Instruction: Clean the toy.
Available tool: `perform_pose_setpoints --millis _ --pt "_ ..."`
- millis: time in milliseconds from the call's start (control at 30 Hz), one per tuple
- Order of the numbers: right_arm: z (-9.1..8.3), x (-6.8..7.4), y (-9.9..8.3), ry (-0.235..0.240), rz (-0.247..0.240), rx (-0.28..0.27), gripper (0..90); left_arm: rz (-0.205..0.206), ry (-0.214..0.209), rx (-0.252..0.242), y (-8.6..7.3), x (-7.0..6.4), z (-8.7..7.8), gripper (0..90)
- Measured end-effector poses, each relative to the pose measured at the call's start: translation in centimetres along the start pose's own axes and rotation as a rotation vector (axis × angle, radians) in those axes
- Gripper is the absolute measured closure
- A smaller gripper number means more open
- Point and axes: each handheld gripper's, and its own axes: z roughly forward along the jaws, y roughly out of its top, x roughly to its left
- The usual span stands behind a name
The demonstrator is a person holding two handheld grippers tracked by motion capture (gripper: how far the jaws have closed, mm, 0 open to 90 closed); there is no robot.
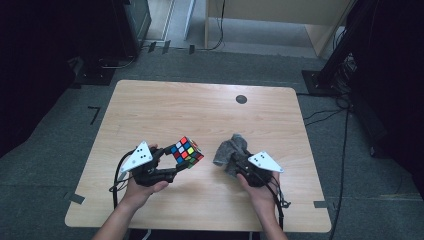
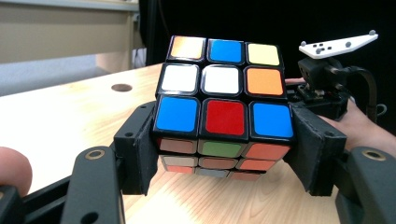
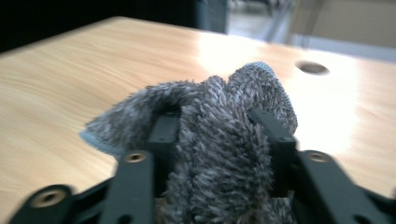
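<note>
Wood-grain table (image 1: 165, 107) is the biggest thing here, and I'm using the cable hole (image 1: 241, 99) near its far edge as my reference.

Cube (image 1: 186, 152) sits nearer me than the hole and off to the left of it, lifted clear of the wood, tilted, one corner pointing at the cloth. Grey fuzzy cloth (image 1: 231, 150) is also nearer me than the hole, almost straight below it in the high view, bunched up with its long axis running from my right hand toward the hole.

Key relation: cube and cloth are near each other but apart, with bare table between. Cloth lies to the right of the cube, at about the same distance from the hole. My guess is the next move is closing that gap so the cloth meets a cube face. Either hand could cover it; neither is clearly closer.

Left gripper (image 2: 224, 154): jaws spread to the cube's full width, pads pressed on two opposite sides of its bottom layer. Firm hold.

Right gripper (image 3: 219, 140): jaws nearly together, pinching a thick fold of cloth that bulges above and past both fingers.
</note>
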Motion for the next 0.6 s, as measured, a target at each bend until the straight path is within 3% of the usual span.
perform_pose_setpoints --millis 100,200,267,433,500,600 --pt "-0.7 -1.3 0.4 -0.033 0.043 -0.032 40.2 -0.005 0.007 0.005 0.1 0.1 0.0 34.0" --pt "-1.8 -1.1 1.5 0.015 0.017 -0.124 36.0 -0.019 0.013 0.006 0.2 0.2 -0.1 34.0" --pt "-2.2 0.1 2.1 0.098 -0.015 -0.169 34.8 -0.022 0.016 0.01 0.2 0.3 -0.1 34.0" --pt "-2.1 3.8 2.5 0.247 -0.108 -0.216 31.0 -0.032 0.016 0.017 0.4 0.2 0.1 34.0" --pt "-2.1 5.1 2.5 0.292 -0.134 -0.226 29.0 -0.035 0.011 0.019 0.5 0.1 0.1 34.0" --pt "-2.0 6.3 2.4 0.323 -0.168 -0.228 28.1 -0.04 0.005 0.024 0.5 -0.2 0.3 34.0"
